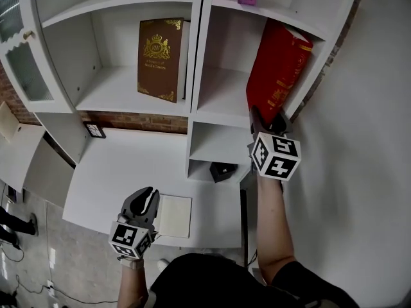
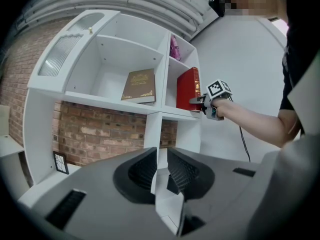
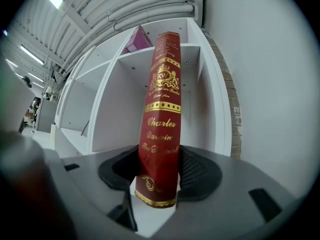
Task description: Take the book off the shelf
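Right gripper (image 1: 268, 117) clamped on red book (image 1: 277, 69) spine at shelf (image 1: 218, 92) front edge, left gripper (image 1: 146, 197) jaws barely apart, empty, at desk (image 1: 109, 172) front edge.

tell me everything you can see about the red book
The red book is a thick hardback, glossy red with gold bands, a gold crest and gold lettering on its spine. It stands about upright, spine outward, in the shelf, right column, middle compartment. The right gripper holds its lower spine, a pad against each cover.
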Tool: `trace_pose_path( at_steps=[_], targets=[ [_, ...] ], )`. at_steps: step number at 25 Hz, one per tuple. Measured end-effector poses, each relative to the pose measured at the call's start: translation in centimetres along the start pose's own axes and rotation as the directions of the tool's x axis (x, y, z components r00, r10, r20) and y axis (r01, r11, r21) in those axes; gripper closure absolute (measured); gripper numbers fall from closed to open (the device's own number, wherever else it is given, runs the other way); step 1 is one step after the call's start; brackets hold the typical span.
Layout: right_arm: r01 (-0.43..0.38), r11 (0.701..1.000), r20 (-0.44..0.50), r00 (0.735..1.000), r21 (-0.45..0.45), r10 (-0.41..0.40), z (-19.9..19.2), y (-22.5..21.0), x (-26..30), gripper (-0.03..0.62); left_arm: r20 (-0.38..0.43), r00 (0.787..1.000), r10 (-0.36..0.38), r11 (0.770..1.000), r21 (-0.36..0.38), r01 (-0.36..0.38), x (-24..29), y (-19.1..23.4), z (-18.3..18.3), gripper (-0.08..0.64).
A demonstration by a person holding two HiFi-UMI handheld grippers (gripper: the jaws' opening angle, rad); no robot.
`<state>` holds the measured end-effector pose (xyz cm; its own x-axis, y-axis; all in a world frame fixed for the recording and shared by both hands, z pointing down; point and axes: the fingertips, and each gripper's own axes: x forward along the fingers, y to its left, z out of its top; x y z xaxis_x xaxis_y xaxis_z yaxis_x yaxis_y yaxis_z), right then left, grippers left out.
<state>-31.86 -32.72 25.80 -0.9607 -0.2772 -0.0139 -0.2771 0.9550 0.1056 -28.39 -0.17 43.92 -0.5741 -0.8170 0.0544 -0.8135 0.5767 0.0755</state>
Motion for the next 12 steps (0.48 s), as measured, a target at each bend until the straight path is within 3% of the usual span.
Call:
trace_pose_path(
  at_steps=[12],
  targets=[
    [0.011, 1.000, 0.063, 0.998, -0.010, -0.011, 0.5, 2.1, -5.0, 0.379, -0.008, 0.996, -0.094, 0.996, 0.000, 0.094, -1.5, -0.6, -0.3, 0.505]
  ],
)
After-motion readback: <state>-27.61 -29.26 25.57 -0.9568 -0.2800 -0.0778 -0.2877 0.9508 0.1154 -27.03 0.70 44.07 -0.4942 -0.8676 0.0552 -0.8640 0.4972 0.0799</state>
